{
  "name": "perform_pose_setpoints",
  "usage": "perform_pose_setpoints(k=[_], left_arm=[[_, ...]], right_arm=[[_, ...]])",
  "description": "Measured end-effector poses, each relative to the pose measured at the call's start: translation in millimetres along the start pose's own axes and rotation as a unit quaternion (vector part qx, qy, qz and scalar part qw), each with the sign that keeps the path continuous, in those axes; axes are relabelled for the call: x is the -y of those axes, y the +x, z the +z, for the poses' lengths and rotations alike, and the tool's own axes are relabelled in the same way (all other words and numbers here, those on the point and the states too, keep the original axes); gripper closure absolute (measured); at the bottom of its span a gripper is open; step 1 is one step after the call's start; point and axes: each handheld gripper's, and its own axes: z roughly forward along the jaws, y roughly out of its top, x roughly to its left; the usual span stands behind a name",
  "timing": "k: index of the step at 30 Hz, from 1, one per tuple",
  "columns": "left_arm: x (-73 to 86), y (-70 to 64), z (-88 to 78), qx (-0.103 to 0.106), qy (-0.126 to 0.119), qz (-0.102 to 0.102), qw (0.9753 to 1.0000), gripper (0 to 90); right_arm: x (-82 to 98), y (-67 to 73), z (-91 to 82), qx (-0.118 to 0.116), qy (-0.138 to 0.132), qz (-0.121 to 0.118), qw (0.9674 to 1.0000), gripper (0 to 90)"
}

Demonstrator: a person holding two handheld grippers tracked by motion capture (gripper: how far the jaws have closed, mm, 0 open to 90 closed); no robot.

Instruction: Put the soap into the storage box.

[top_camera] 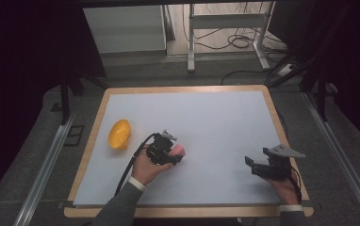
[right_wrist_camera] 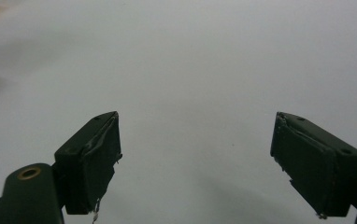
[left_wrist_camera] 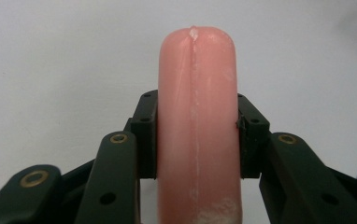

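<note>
Partly hidden sausage (left_wrist_camera: 197, 121) between left gripper (left_wrist_camera: 197, 135) pads.

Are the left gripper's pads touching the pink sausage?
Touching. The left gripper view shows both pads of the left gripper pressed against the pink sausage.

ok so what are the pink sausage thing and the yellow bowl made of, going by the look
The pink sausage looks like plastic or rubbery toy food: a smooth, faintly glossy skin with a moulding seam down its length and whitish scuffs. The left tongs are shut on its sides. The yellow bowl looks like thin, evenly coloured plastic with a soft sheen, though it is too small to be sure.
</note>
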Motion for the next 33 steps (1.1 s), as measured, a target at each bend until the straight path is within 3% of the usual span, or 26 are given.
perform_pose_setpoints(k=[11, 20, 33], left_arm=[[0.4, 9.3, -8.1, -0.004, -0.012, -0.011, 0.9999, 59.8], [0.8, 19.4, -23.7, -0.006, -0.031, -0.018, 0.9993, 59.8], [3.6, 34.6, -40.3, -0.017, -0.04, -0.029, 0.9986, 59.8]], right_arm=[[0.3, -1.0, -0.5, 0.003, -0.002, 0.0, 1.0, 15.8], [0.6, -2.3, -1.0, 0.006, -0.003, 0.002, 1.0, 15.8], [0.3, -1.7, -1.6, 0.002, -0.005, 0.0, 1.0, 15.8]])
